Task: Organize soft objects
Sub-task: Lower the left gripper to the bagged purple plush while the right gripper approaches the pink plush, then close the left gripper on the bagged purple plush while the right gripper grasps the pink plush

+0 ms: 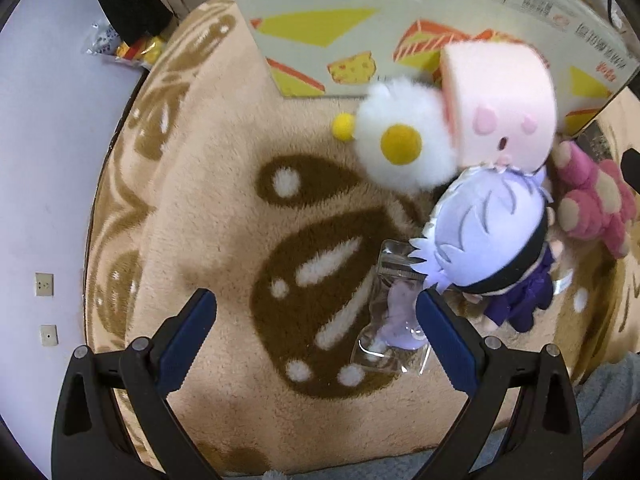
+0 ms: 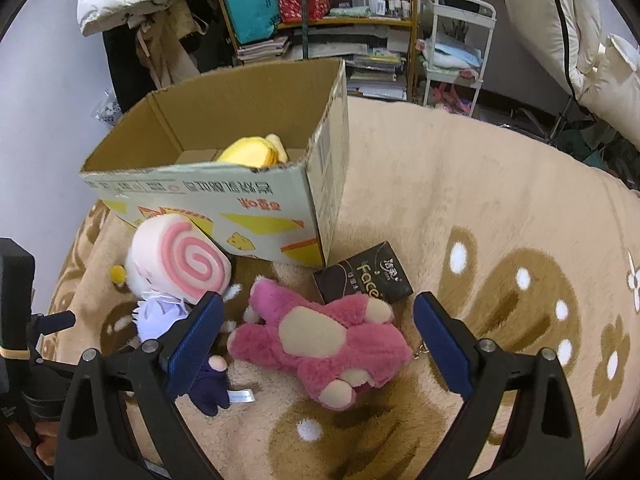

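Soft toys heaped on the rug (image 2: 460,184) against the front wall of the cardboard box (image 2: 256,120).

One yellow plush (image 2: 252,150) already sits inside the box. Outside, the pink bear (image 2: 320,340) lies between the right gripper (image 2: 318,312)'s spread, empty fingers; the pink swirl-roll plush (image 2: 182,260), white fluffy plush (image 1: 404,144) and lilac-haired doll (image 1: 492,236) crowd the box's front left corner. The left gripper (image 1: 316,308) hangs released over a clear packet (image 1: 392,316).

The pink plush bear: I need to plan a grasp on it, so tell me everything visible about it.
The pink plush bear is fluffy, deep pink, with a tan belly patch and tan paw pads. It lies on its back on the beige rug, between the open fingers of the right hand-held gripper. One arm overlaps a black packet; a small metal chain shows at its side.
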Motion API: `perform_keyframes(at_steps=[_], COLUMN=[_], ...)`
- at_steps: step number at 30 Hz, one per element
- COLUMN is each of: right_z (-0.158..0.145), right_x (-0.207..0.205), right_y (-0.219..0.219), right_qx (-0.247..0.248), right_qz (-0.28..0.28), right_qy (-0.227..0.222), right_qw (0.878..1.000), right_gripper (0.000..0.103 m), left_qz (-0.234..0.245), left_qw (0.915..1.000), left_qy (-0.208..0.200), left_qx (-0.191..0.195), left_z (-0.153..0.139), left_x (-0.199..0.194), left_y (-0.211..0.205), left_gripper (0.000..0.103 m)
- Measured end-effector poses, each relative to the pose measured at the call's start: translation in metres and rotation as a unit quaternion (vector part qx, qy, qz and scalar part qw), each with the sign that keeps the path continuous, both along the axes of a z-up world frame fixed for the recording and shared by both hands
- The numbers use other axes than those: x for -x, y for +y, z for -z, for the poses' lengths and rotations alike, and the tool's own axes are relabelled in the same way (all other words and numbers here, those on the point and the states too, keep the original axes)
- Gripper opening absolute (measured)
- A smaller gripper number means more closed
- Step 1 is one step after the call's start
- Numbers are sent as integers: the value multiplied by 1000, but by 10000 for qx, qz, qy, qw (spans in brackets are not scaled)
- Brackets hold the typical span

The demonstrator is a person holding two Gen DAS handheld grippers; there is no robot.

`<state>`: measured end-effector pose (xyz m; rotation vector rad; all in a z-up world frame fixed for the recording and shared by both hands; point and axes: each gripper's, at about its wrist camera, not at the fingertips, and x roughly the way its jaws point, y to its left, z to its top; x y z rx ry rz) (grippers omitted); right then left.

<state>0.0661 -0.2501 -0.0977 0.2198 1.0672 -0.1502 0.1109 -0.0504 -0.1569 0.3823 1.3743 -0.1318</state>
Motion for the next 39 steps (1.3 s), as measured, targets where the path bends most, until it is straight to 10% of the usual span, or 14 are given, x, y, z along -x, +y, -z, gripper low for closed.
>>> perform_keyframes(at_steps=[39], right_z=[50], right_x=[-25], right_y=[-7], right_qx=[-154], right_qz=[200], right_qy=[947], right_qw=[9952], right_gripper=[100], left_qz=[603], left_qw=[9971], left_qy=[465], left_qx=[47], left_z=[15], left_x=[39], left_y=[-47], left_gripper=[98])
